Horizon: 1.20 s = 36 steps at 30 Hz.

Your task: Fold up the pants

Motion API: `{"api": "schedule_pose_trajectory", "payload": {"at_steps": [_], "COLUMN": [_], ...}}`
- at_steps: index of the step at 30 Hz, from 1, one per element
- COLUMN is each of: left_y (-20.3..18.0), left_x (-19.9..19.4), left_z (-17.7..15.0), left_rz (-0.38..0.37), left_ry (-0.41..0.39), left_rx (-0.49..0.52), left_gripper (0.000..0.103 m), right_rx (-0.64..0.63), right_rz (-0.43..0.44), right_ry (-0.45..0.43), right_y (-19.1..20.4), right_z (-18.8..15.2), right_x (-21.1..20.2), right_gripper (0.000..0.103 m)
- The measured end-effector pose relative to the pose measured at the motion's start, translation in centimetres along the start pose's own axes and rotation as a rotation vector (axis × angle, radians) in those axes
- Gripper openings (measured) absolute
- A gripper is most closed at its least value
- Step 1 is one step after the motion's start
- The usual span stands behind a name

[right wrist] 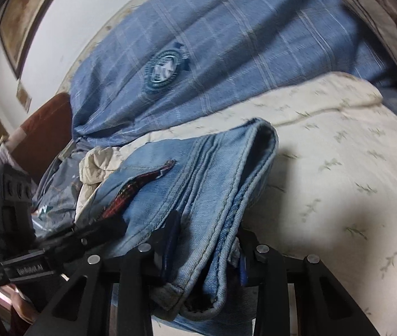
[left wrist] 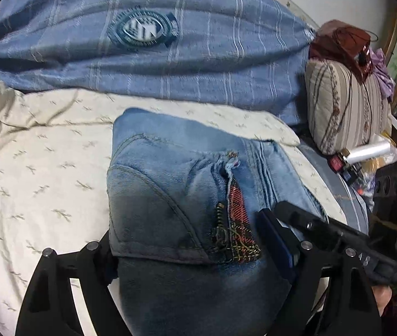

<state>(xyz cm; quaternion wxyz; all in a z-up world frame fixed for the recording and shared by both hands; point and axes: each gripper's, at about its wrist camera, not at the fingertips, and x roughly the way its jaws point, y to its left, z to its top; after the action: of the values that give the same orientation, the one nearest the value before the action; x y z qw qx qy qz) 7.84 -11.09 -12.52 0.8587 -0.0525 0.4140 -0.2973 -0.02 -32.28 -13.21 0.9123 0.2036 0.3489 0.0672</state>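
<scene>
Nearest, the right gripper pinches the jeans by their stacked hems, seemingly to carry the fold over. The left gripper straddles the folded bundle, spread wide, on the bed.
</scene>
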Motion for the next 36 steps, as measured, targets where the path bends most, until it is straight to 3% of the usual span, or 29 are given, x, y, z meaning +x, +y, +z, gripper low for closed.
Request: {"api": "schedule_pose_trajectory", "payload": {"at_steps": [5, 12, 14, 17, 19, 22, 25, 31, 36], "left_y": [1.4, 3.2, 3.8, 5.1, 5.4, 5.4, 5.3, 4.6, 1.3], "left_x": [-1.1, -0.6, 0.0, 2.2, 2.7, 2.3, 2.0, 0.0, -3.4], "left_z": [0.5, 1.2, 1.2, 0.8, 0.5, 0.2, -0.1, -0.6, -1.4], "left_rz": [0.041, 0.112, 0.145, 0.234, 0.246, 0.253, 0.266, 0.324, 0.485], "left_ry": [-0.049, -0.059, -0.044, 0.052, 0.075, 0.073, 0.070, 0.033, -0.096], "left_rx": [-0.026, -0.053, -0.059, -0.081, -0.090, -0.079, -0.074, -0.054, 0.099], "left_gripper": [0.086, 0.086, 0.086, 0.086, 0.088, 0.089, 0.090, 0.090, 0.091], "right_rx": [-0.047, -0.084, -0.101, -0.108, -0.076, -0.004, 0.002, -0.040, -0.113], "right_rz": [0.002, -0.019, -0.041, -0.100, -0.106, -0.123, -0.102, -0.139, -0.160], "right_ry": [-0.043, -0.062, -0.033, 0.020, 0.047, 0.085, 0.085, -0.015, -0.177], "right_y": [2.4, 4.4, 4.6, 4.4, 3.8, 2.4, 2.1, 2.6, 3.8], "right_z": [0.4, 0.8, 0.6, 0.0, -0.1, -0.1, -0.1, -0.2, -0.6], "right_x": [1.0, 3.4, 4.8, 6.6, 6.9, 6.8, 6.0, 1.7, -2.9], "right_gripper": [0.036, 0.035, 0.035, 0.036, 0.040, 0.063, 0.063, 0.063, 0.064]}}
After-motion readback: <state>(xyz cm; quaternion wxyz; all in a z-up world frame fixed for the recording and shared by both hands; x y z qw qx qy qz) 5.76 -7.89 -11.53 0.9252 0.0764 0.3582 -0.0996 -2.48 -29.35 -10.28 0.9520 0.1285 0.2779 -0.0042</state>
